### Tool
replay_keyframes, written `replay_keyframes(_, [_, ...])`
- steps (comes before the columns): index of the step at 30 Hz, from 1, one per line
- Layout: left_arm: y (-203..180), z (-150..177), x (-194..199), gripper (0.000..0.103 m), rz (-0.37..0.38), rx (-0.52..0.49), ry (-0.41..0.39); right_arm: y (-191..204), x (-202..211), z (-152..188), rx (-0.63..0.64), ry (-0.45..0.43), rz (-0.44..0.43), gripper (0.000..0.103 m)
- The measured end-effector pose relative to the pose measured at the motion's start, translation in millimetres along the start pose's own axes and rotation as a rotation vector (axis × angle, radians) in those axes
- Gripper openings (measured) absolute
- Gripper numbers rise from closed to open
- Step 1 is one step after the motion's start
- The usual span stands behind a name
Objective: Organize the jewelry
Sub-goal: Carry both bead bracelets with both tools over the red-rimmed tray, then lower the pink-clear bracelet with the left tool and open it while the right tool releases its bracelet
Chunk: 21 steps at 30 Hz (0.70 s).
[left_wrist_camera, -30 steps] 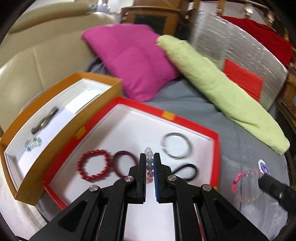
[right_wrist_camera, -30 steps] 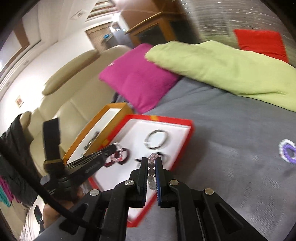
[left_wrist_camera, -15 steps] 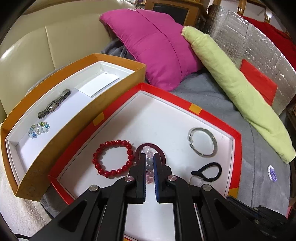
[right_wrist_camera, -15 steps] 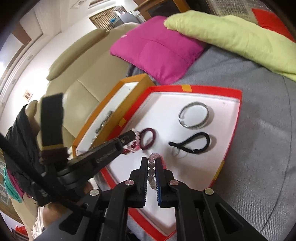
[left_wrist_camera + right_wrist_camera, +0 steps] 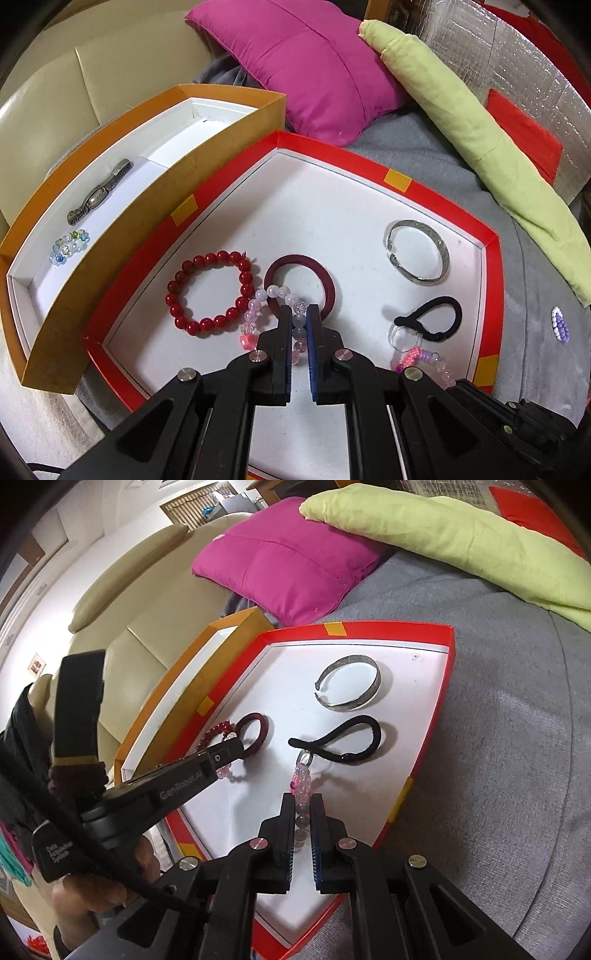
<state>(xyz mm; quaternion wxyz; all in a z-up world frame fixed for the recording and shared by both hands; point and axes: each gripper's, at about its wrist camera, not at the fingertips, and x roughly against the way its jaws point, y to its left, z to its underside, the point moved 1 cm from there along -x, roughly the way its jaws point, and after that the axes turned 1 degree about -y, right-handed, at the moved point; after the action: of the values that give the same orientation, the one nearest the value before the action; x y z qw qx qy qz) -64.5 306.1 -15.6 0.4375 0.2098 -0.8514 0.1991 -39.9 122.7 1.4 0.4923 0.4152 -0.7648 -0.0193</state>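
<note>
The left gripper point(image 5: 299, 319) is clamped on a pale pink bead bracelet point(image 5: 271, 295) low over the red tray point(image 5: 493, 258), its loop draping toward ten o'clock across the maroon hair tie point(image 5: 328, 284) and beside the red bead bracelet point(image 5: 210, 291). The right gripper point(image 5: 303, 805) pinches a second pink bead bracelet point(image 5: 302, 779), whose clear end at twelve o'clock touches the black hair tie point(image 5: 343, 738). Released here, either strand could likely land tangled on its neighbour, and a sideways pull might drag the ties.
</note>
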Motion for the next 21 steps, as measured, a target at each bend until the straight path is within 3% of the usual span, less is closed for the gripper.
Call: replay_keyframes(21, [-1.6, 2.4, -3.0, 0.007, -0.016, -0.005, 0.003, 10.1, -8.2, 8.5, 0.040, 0.028, 0.021, 0.008])
